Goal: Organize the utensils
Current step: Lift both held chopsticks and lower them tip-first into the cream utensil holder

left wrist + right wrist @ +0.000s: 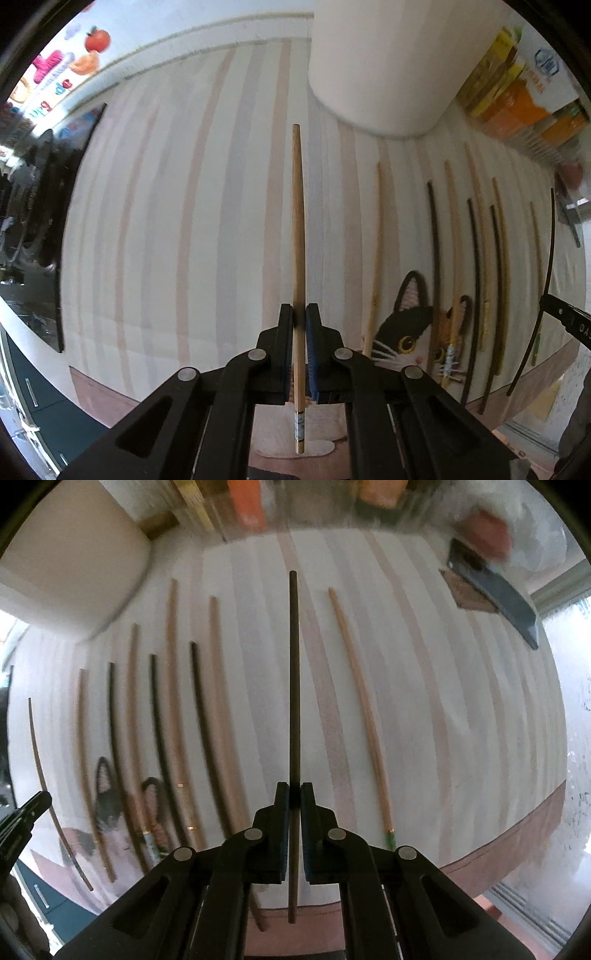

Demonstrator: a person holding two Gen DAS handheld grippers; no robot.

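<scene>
Left tongs (299,314) were clamped on a light wooden chopstick (297,221); right tongs (294,794) clamped on a dark chopstick (294,672). Both were held above the striped mat (166,221), remaining chopsticks (173,720) lying in a row.

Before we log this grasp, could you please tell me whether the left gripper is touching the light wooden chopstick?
Touching: the left wrist view shows the left gripper clamping the light wooden chopstick.

We see a striped cloth (192,206) over the table — dark cabinet drawers (33,391) below, frosted window (570,709) beside.
</scene>
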